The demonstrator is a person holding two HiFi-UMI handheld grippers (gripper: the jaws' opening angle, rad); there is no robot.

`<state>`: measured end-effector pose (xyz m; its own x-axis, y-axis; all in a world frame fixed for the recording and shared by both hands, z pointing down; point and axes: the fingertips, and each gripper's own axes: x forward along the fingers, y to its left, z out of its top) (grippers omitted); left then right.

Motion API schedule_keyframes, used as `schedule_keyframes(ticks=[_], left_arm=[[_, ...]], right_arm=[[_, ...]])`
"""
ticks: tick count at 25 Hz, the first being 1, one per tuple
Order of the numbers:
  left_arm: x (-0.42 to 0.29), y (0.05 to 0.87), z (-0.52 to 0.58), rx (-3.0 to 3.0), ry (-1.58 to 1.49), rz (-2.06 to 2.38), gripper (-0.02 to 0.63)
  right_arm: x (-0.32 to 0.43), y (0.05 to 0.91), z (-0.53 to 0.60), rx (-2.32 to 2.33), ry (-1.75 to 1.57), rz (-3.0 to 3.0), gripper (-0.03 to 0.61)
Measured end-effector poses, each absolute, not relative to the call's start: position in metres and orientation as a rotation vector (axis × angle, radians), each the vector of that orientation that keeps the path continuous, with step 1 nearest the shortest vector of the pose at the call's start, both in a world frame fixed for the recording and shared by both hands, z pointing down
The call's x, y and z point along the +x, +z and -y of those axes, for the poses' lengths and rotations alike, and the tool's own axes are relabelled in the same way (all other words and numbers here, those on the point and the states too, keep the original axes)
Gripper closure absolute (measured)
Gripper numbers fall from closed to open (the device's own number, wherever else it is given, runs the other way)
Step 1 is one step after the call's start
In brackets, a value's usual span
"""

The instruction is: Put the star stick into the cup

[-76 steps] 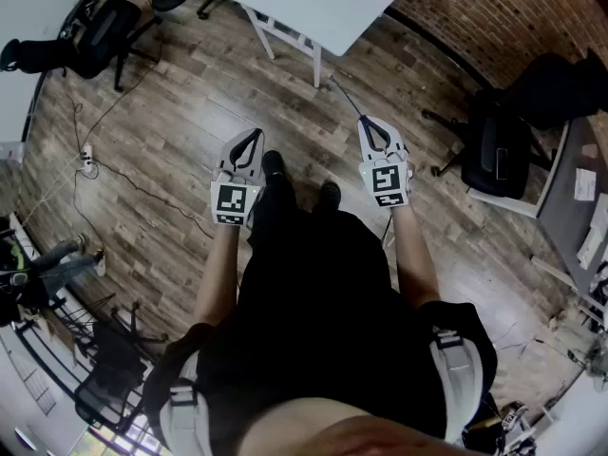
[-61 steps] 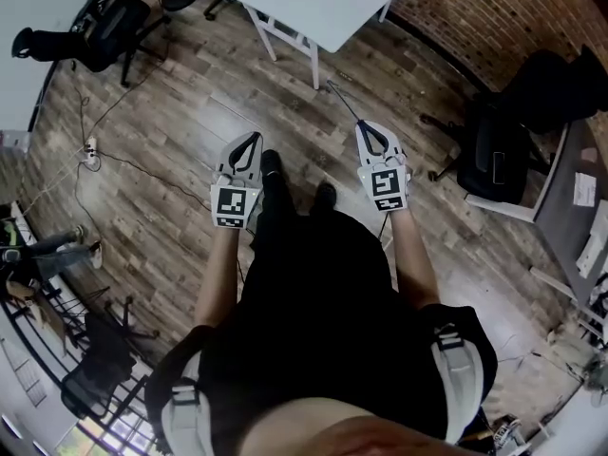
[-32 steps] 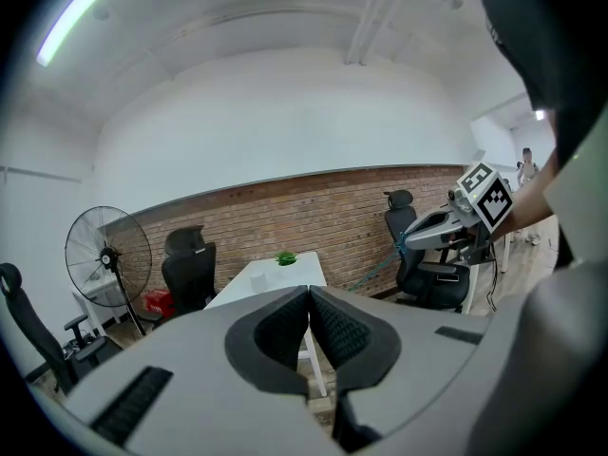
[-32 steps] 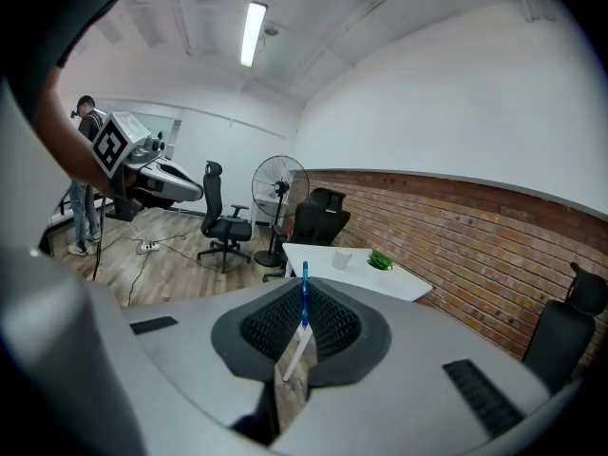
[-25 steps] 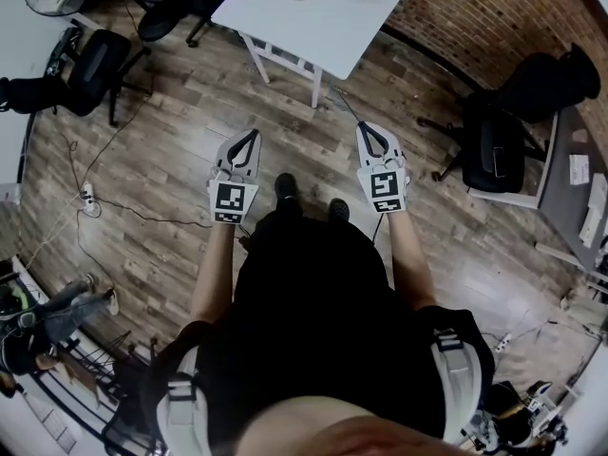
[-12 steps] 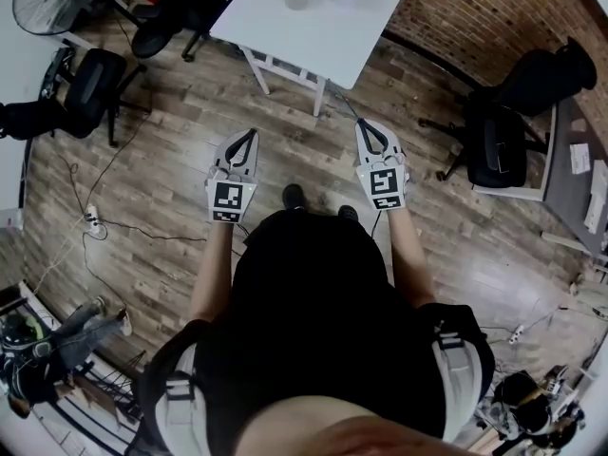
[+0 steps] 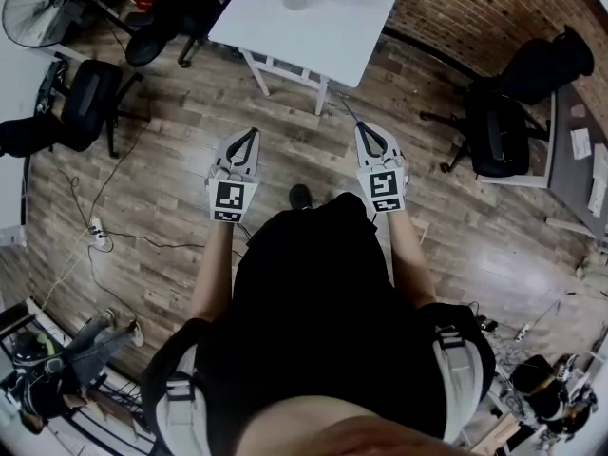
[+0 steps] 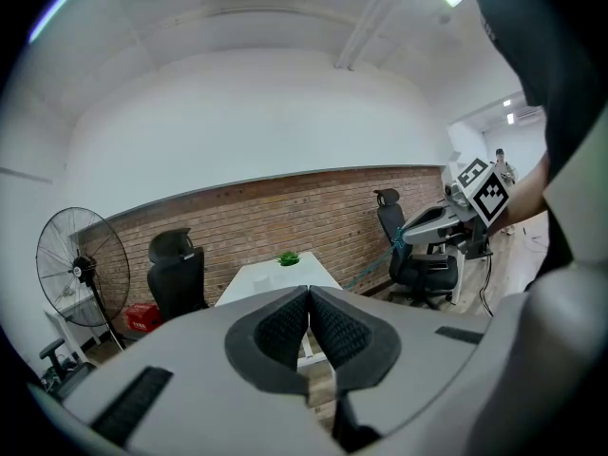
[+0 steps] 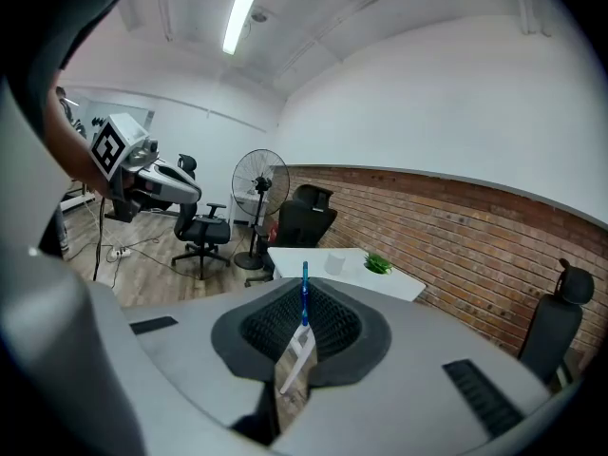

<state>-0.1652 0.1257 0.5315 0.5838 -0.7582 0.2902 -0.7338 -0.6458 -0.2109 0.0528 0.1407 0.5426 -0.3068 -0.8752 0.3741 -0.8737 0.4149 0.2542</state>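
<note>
Star stick carried in the right gripper, cup on the table ahead

At the left of the head view the left gripper (image 8: 309, 297) is held out over the wooden floor, its jaws pressed together with nothing between them. To its right, the right gripper (image 9: 304, 304) has its jaws nearly together, pinching the star stick (image 9: 304, 278). The thin blue shaft stands up out of the pads and, in the head view, points toward the white table (image 7: 351, 36) at the upper middle of the frame. The cup (image 9: 334, 262) stands on that table, just left of a small green plant (image 9: 378, 264) and well apart from both grippers. The stick looks very light and slender, likely to swivel or bend in a loose pinch. A firm hold low on the shaft, with a long free end left to enter the cup, seems right. The star end cannot be made out.
</note>
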Motion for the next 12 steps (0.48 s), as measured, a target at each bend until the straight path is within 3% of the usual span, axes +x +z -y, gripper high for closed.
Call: schedule_keyframes(ticks=[12], left_arm=[[-0.1761, 0.5358, -0.1236, -2.713, -0.56, -1.283, 0.592]], right_arm=[[0.0403, 0.5492, -0.1417, 1.47, -0.003, 2.211, 0.568]])
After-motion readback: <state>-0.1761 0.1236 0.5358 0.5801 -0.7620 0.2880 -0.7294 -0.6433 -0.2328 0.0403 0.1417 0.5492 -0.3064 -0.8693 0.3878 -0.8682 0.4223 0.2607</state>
